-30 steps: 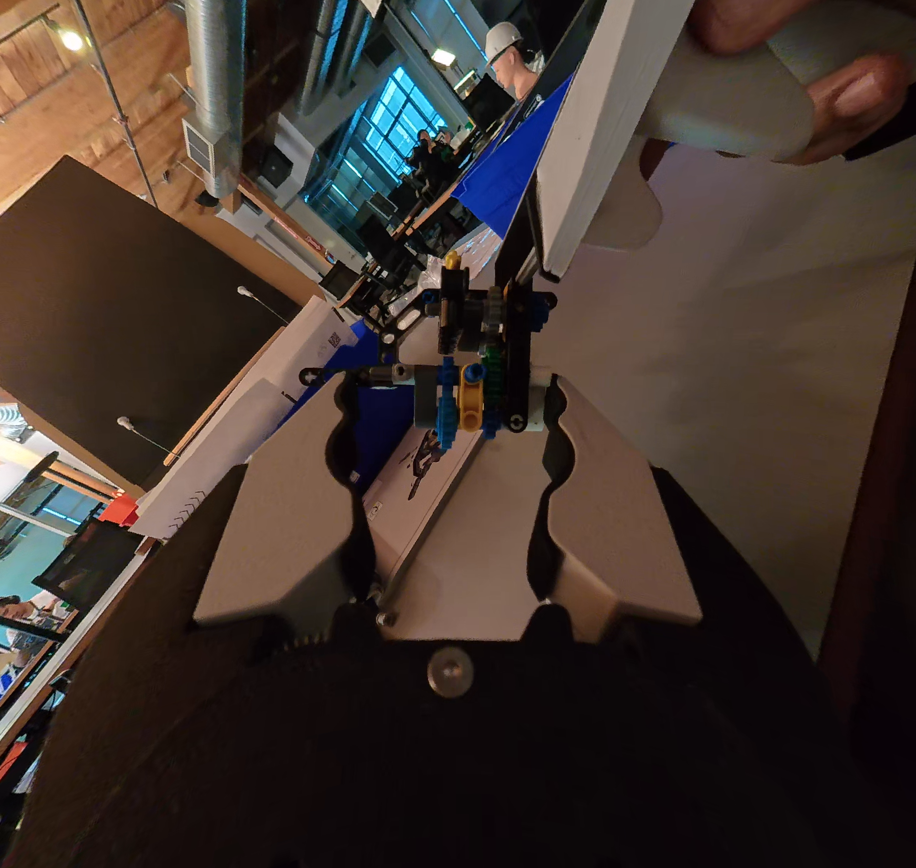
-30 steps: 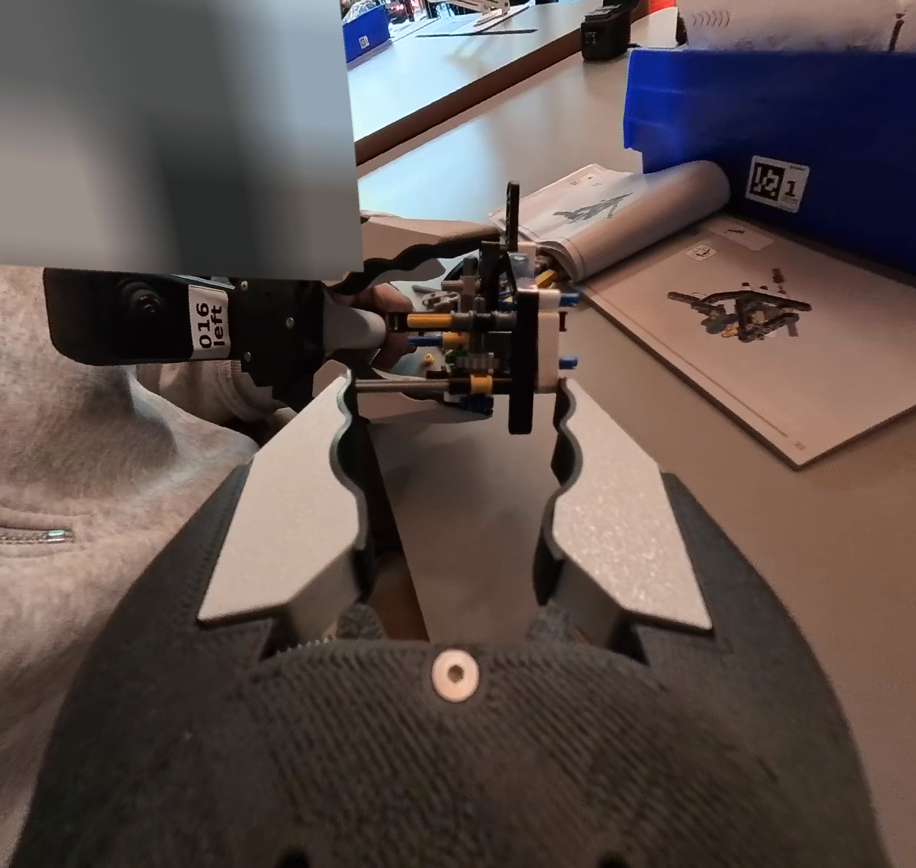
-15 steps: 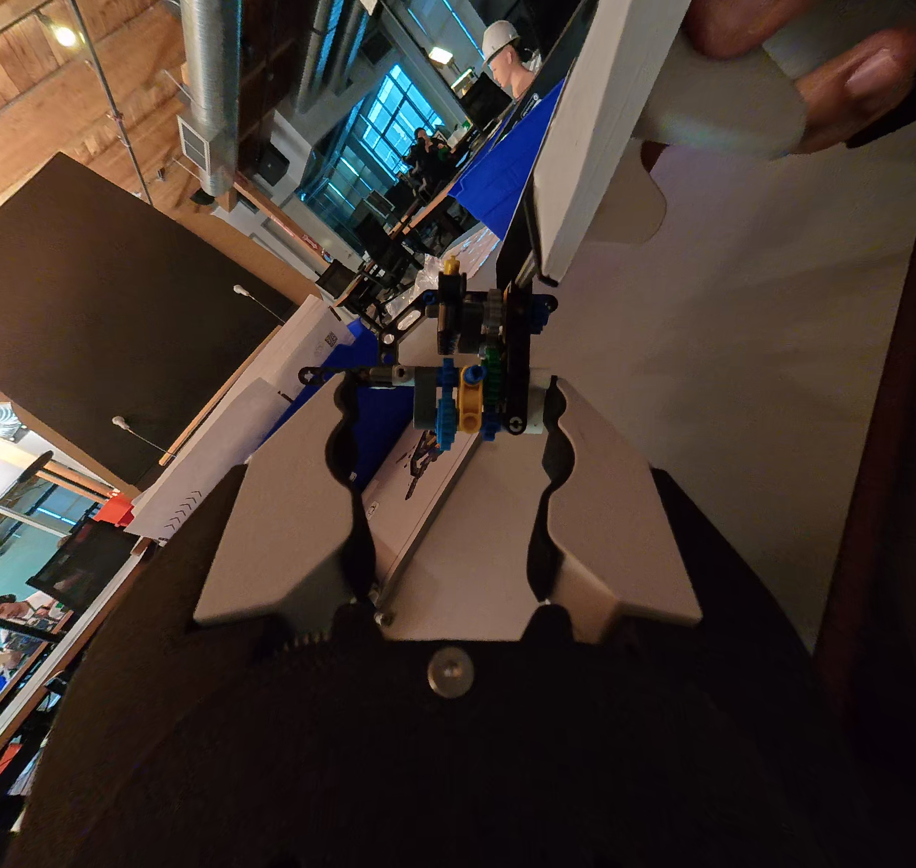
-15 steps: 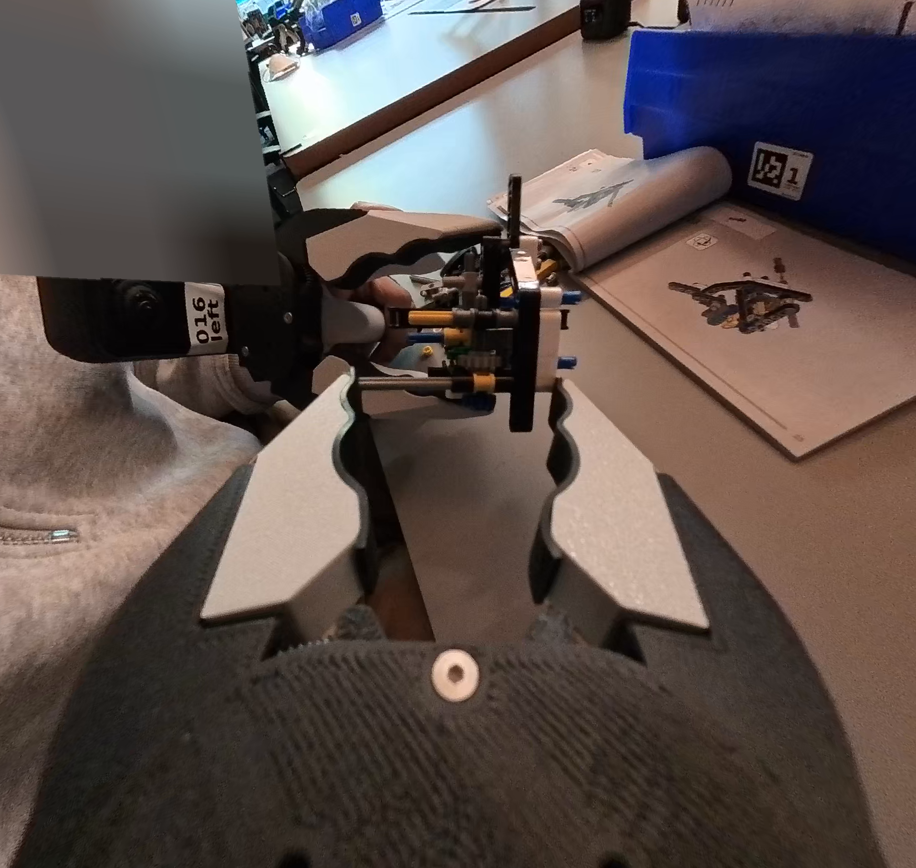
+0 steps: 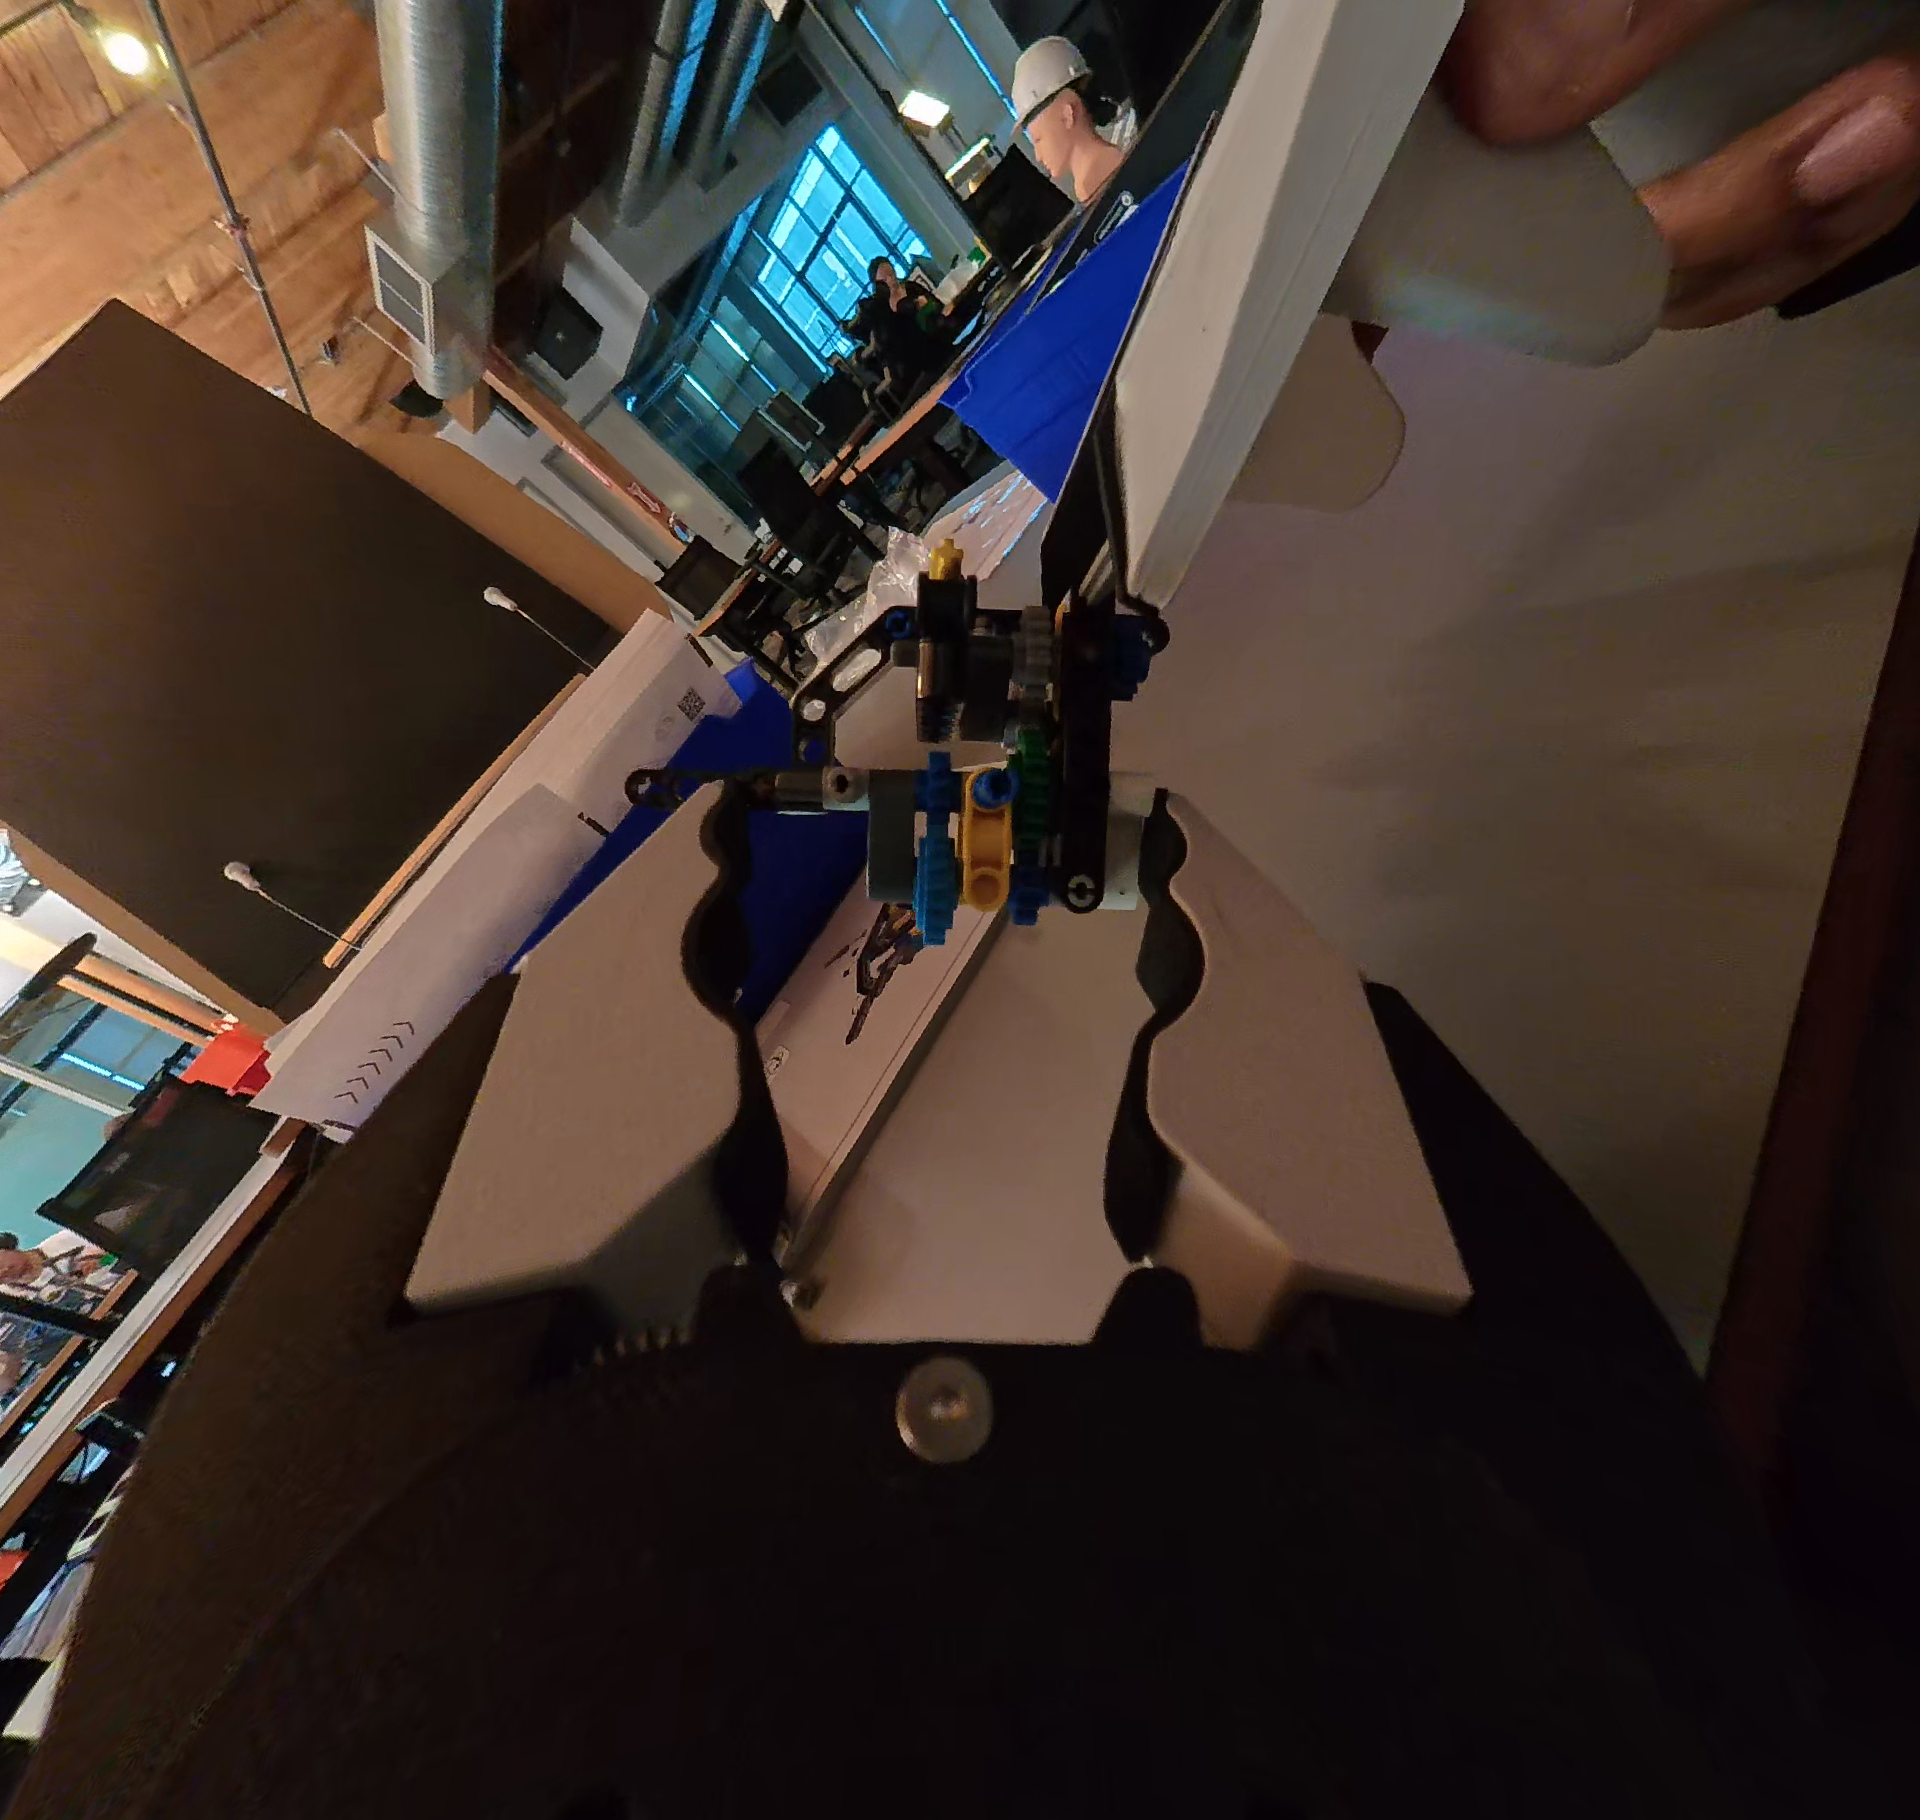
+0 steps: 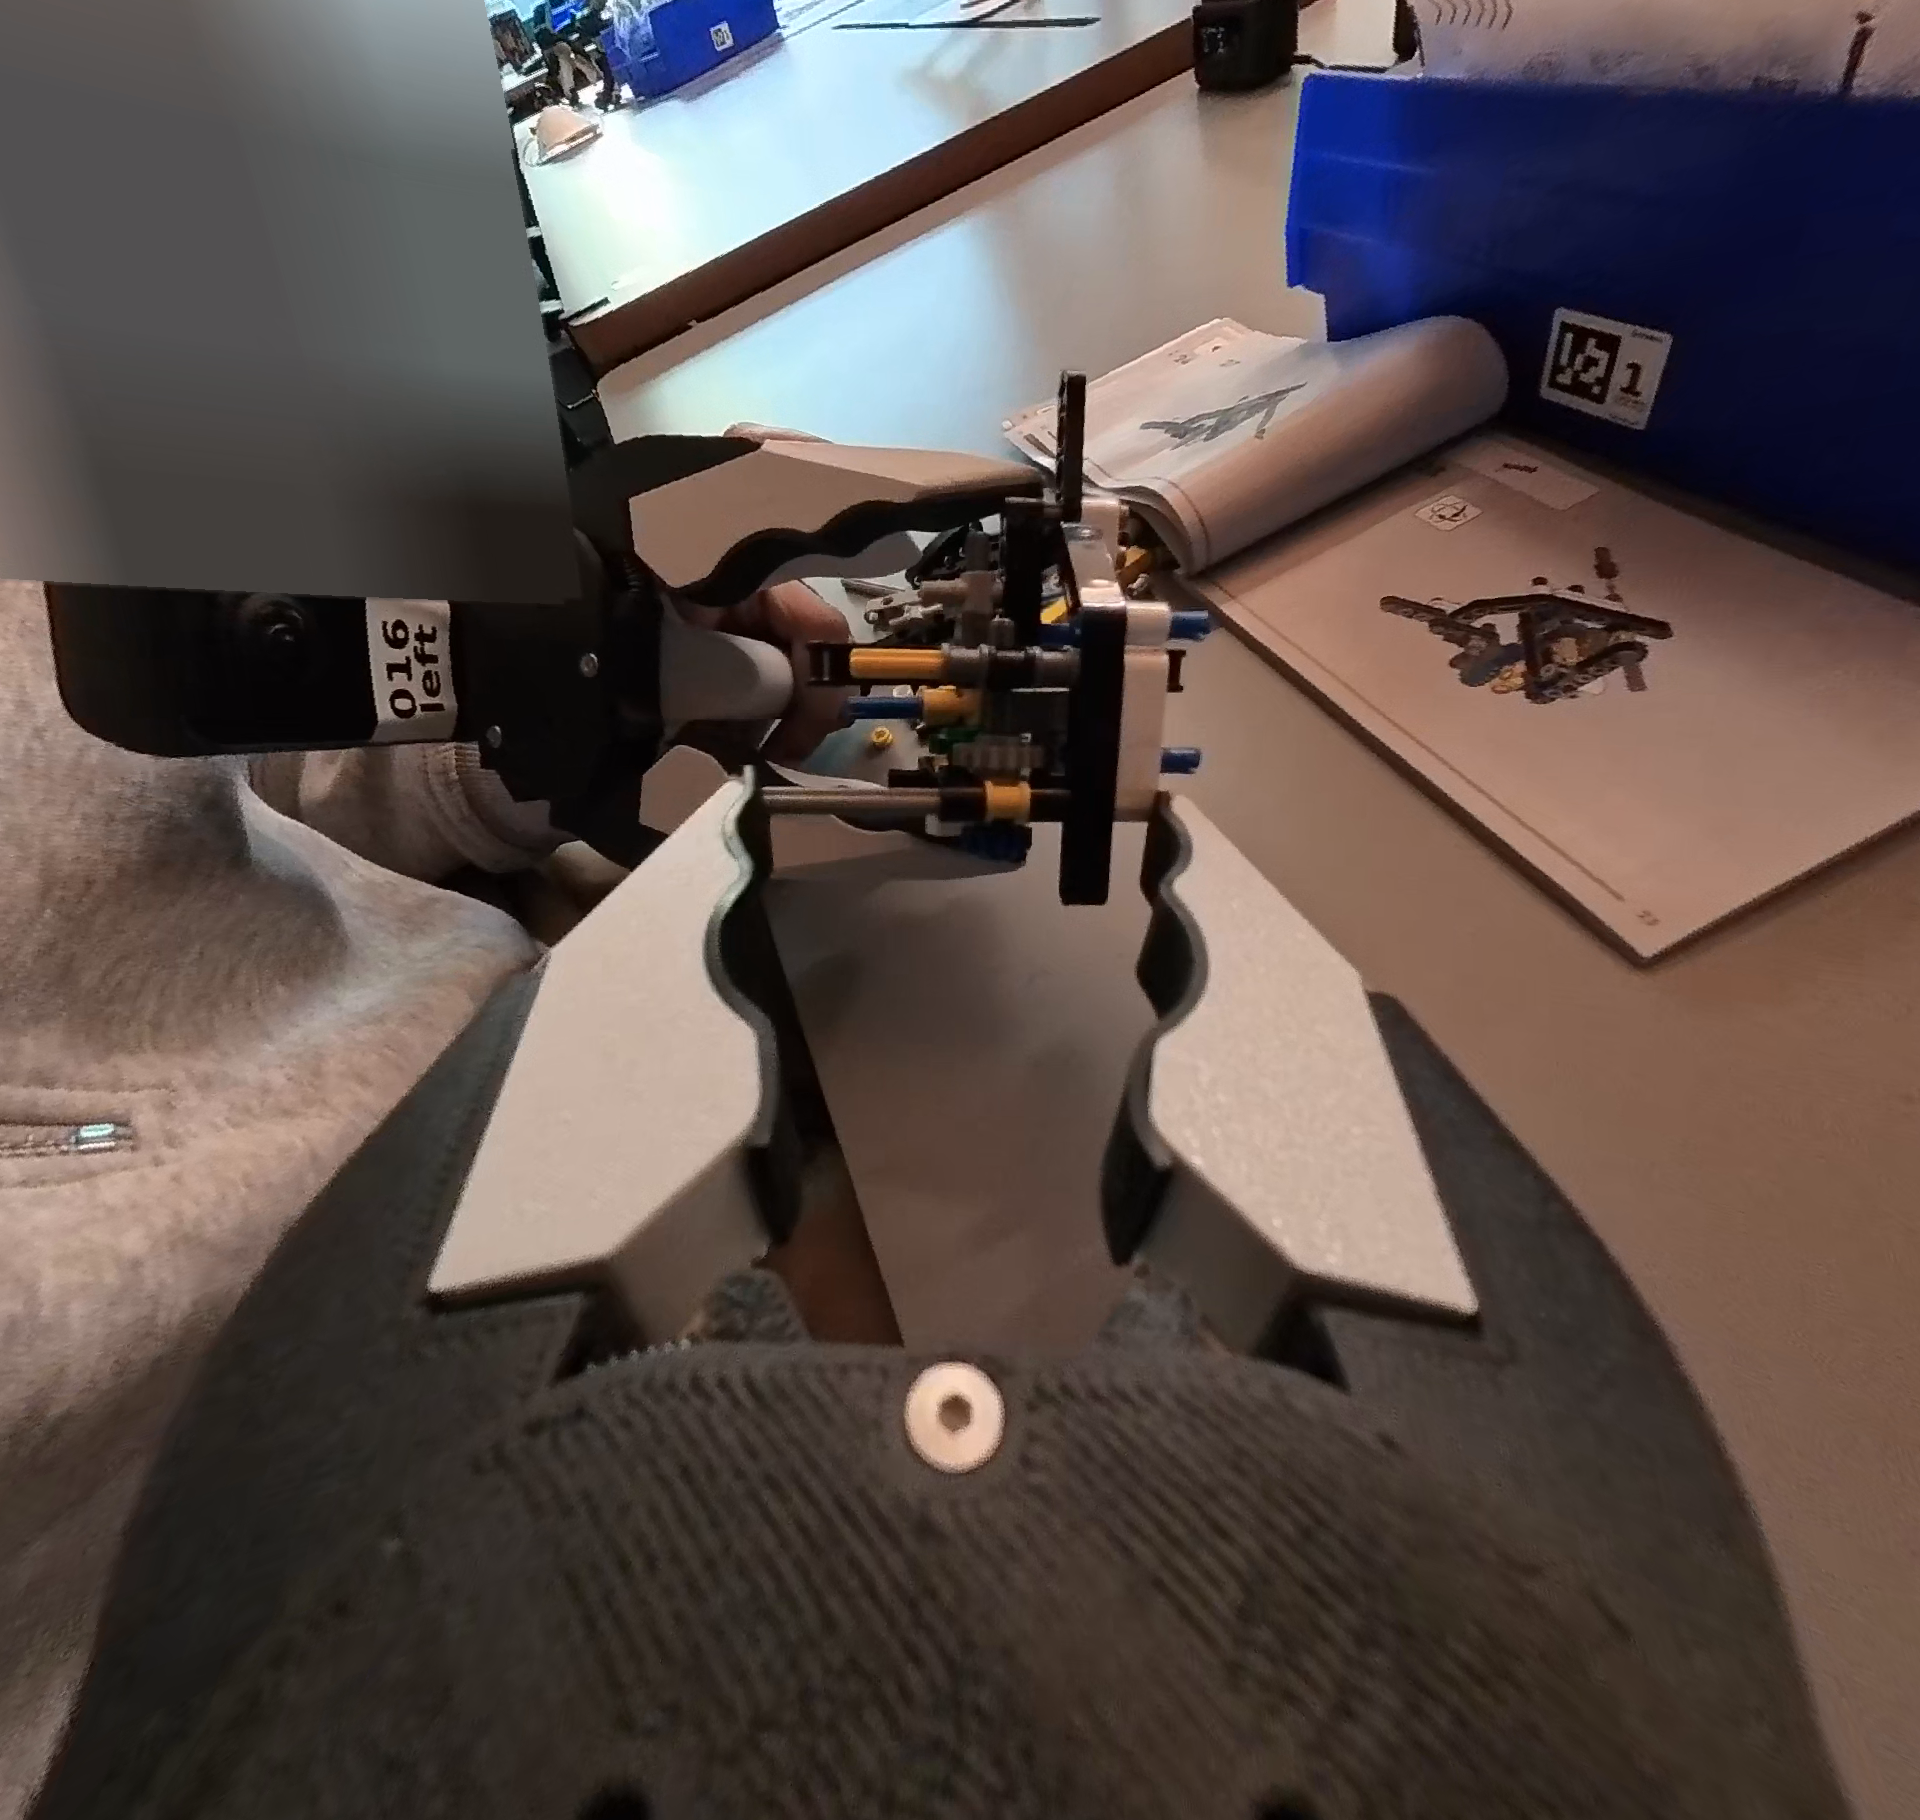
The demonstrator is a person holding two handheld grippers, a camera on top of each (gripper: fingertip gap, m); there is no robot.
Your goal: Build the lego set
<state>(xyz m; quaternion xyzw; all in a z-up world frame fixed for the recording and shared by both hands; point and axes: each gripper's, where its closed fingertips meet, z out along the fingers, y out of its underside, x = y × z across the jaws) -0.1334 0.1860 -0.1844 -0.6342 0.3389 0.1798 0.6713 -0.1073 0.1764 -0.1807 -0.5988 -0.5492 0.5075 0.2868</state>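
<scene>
A small lego assembly (image 5: 987,814) of black beams, blue and green gears, yellow pins and a white block is held in the air between both grippers. My left gripper (image 5: 940,809) is shut on it, one fingertip on its thin axle end and the other on the white block. My right gripper (image 6: 954,804) is shut on the same assembly (image 6: 1039,721) across its grey axle and white block. In the right wrist view the left gripper's fingers (image 6: 831,492) sit above and below the assembly. In the left wrist view a right gripper finger (image 5: 1247,264) reaches down to the black beam.
An open instruction booklet (image 6: 1558,710) lies on the grey table (image 6: 1558,1251), in front of a blue bin (image 6: 1610,212) with a square tag. A few loose pieces (image 6: 881,736) lie behind the assembly. A grey sleeve (image 6: 208,939) is at the left. A hand (image 5: 1558,14) grips the right gripper.
Both grippers keep their hold on the assembly. The right wrist view has swung slightly, so more of the left gripper's upper finger shows.
</scene>
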